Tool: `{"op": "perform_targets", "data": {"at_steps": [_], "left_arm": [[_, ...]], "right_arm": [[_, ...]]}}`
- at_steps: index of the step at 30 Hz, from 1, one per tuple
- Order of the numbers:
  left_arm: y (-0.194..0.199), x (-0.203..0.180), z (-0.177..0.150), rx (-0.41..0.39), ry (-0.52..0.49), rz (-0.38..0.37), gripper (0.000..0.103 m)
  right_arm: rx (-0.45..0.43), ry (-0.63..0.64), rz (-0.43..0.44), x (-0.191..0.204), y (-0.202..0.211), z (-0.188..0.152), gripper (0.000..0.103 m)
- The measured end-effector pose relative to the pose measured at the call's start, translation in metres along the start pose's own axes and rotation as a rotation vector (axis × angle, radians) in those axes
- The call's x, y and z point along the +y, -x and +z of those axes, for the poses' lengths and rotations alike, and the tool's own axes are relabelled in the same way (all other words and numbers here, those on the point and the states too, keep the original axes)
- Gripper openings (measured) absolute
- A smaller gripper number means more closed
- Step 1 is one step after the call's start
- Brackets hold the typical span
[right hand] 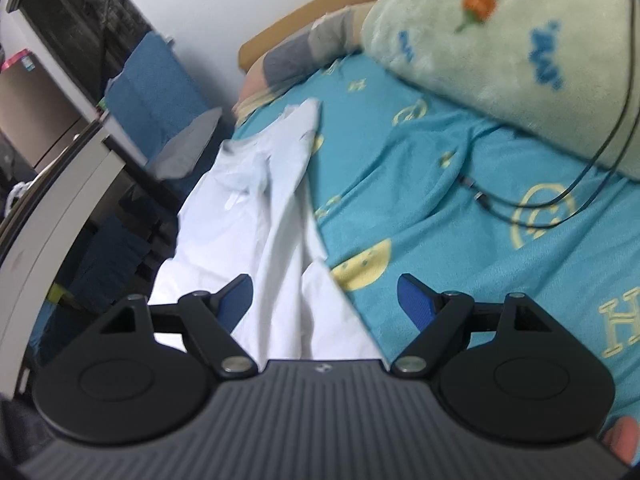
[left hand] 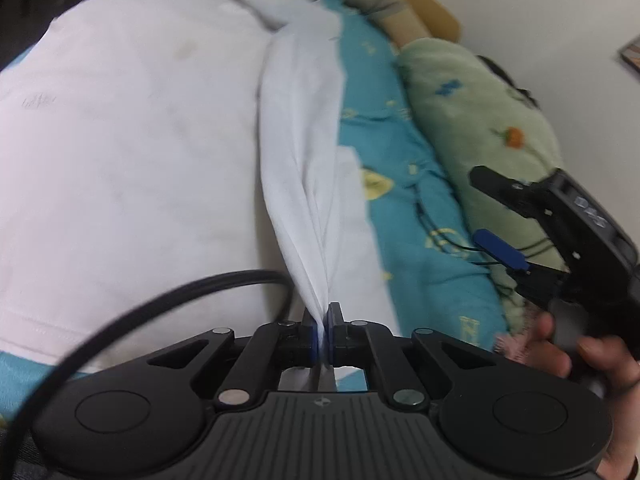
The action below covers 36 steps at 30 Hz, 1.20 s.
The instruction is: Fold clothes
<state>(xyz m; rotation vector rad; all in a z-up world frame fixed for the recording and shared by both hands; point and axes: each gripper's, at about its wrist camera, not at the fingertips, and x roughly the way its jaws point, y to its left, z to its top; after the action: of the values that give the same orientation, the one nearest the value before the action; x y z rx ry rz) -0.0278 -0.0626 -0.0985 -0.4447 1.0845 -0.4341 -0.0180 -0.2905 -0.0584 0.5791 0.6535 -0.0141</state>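
My left gripper (left hand: 323,330) is shut on a bunched fold of a white garment (left hand: 308,152) and lifts it taut above a pale pink-white garment (left hand: 128,152) spread on the bed. My right gripper (right hand: 328,304) is open and empty, hovering over the same white garment (right hand: 260,216) at its near edge. It also shows in the left wrist view (left hand: 500,224), held to the right, apart from the cloth.
A teal patterned bedsheet (right hand: 420,184) covers the bed. A green blanket (right hand: 500,40) lies at the right with a thin black cable (right hand: 560,200) over it. A wooden headboard (right hand: 320,12) and a white wall stand behind. A cabinet (right hand: 52,168) stands left of the bed.
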Motion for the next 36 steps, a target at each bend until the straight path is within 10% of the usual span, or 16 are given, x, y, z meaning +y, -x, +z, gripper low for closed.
{"op": "perform_targets", "data": {"at_steps": [4,10,17,22,36], "left_arm": [[0.017,-0.013,0.003,-0.036,-0.011,-0.067,0.005],[0.000,0.008,-0.002,0.050,0.004,0.126,0.008],[0.014,-0.033,0.014,-0.018,-0.194,0.227,0.085],[0.044,-0.059,0.057,-0.155,-0.282,0.253,0.103],[0.095,0.023,0.085,-0.314,-0.183,0.263,0.103]], "right_arm": [[-0.100,-0.077,-0.060,-0.019,0.015,0.009,0.081],[-0.066,-0.108,-0.057,-0.026,0.007,0.009,0.082],[-0.072,0.045,-0.011,0.000,0.007,0.005,0.082],[-0.096,0.098,0.032,0.010,0.011,0.007,0.082],[0.150,0.662,0.052,0.162,-0.093,0.054,0.081]]}}
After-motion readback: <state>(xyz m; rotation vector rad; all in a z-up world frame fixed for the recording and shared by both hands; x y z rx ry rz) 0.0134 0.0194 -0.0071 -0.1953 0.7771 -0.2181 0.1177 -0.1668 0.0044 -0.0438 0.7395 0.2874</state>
